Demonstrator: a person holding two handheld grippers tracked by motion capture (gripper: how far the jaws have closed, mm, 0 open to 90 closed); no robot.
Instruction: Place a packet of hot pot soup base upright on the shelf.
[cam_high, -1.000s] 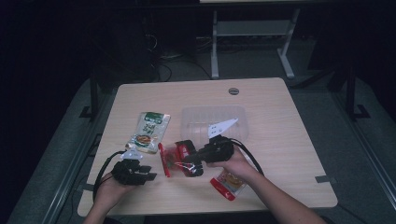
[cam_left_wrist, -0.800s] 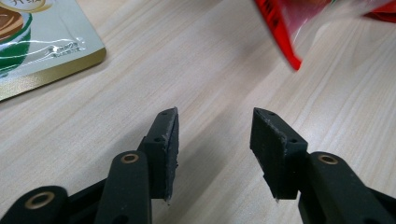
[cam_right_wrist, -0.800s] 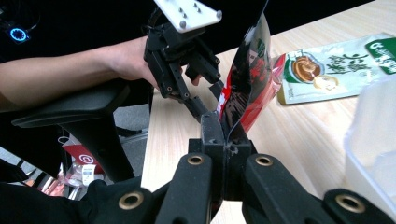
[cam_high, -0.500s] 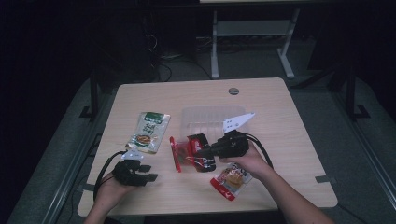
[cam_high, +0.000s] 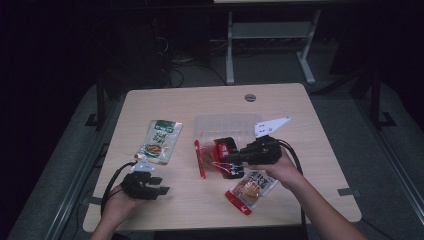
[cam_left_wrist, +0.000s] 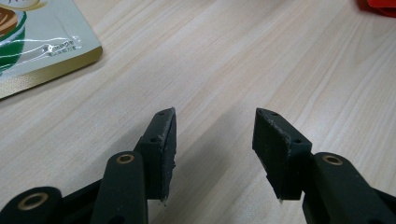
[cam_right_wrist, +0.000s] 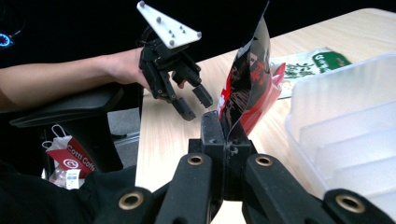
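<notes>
My right gripper (cam_high: 232, 159) (cam_right_wrist: 225, 133) is shut on the edge of a red and black snack pouch (cam_high: 221, 156) (cam_right_wrist: 247, 84). It holds the pouch upright above the table, just in front of the clear plastic tray (cam_high: 227, 123) (cam_right_wrist: 345, 121). My left gripper (cam_high: 159, 185) (cam_left_wrist: 212, 154) rests low near the table's front left. Its jaws stand open over bare wood, have just been opening, and have nothing between them. A green and white pouch (cam_high: 161, 141) (cam_left_wrist: 37, 42) lies flat beyond it. The left gripper (cam_right_wrist: 192, 105) also appears in the right gripper view.
An orange and red pouch (cam_high: 250, 187) lies flat near the front edge, under my right hand. A round cable port (cam_high: 250, 97) sits at the table's (cam_high: 180, 105) back. A chair arm (cam_right_wrist: 60, 109) and a red paper bag (cam_right_wrist: 70, 154) stand off the table's left side.
My right gripper has carried the red and black pouch to the right and upward, closer to the clear tray. The left hand has stayed in place.
</notes>
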